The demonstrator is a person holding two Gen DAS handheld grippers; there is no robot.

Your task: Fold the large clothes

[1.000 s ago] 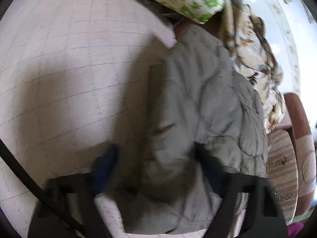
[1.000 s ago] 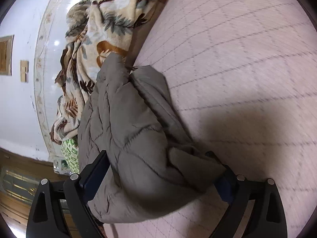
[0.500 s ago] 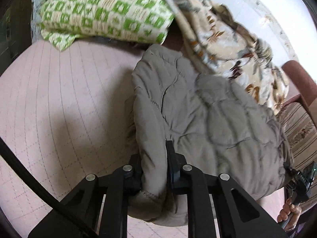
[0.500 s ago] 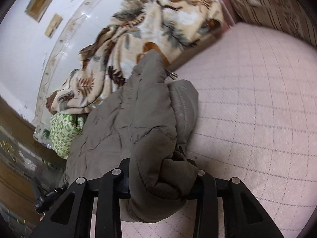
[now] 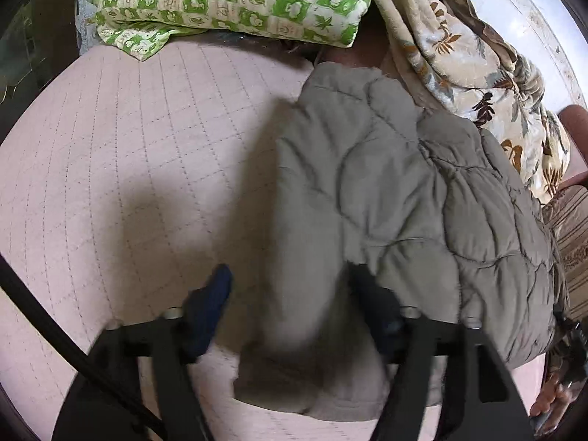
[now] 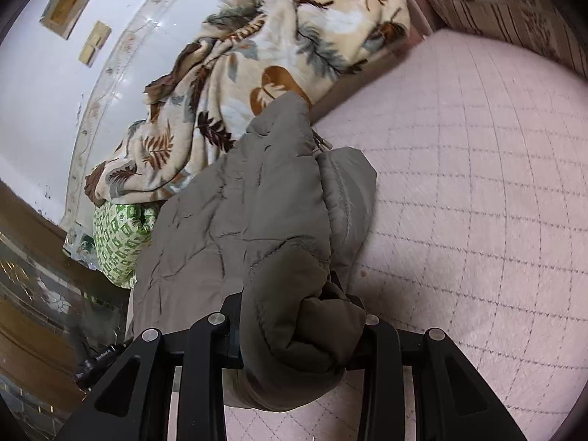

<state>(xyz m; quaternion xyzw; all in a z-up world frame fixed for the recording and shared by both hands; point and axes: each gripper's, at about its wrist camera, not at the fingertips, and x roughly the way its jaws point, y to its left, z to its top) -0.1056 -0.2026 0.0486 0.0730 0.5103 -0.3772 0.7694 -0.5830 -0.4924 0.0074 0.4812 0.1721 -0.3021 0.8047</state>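
A grey-brown quilted jacket (image 5: 404,198) lies bunched on a pink quilted bed cover (image 5: 128,169), with its far end up against a leaf-patterned blanket (image 5: 470,58) heaped along the back edge of the bed. A green-and-white checked pillow (image 5: 228,0) sits beyond the jacket, beside the blanket.

In the left wrist view the left gripper (image 5: 290,286) hangs over the near end of the jacket. Its fingers (image 5: 213,301) stand apart and are opening, blurred by motion; a fold of the jacket lies between them, and the left finger shows a clear gap to the cloth, so the pads are not pressing on it. At the lower right edge of this view part of a person's hand (image 5: 547,397) shows just past the jacket's corner.

In the right wrist view the right gripper (image 6: 294,330) has its fingers closed on a thick rolled wad of the jacket (image 6: 257,220), the cloth bulging out above and below the grip. From there the jacket stretches away toward the blanket (image 6: 257,73), with a zipper pull visible at its far right side. The pink bed cover (image 6: 477,183) spreads open to the right of the jacket, and the green pillow (image 6: 117,235) peeks out at the left behind it
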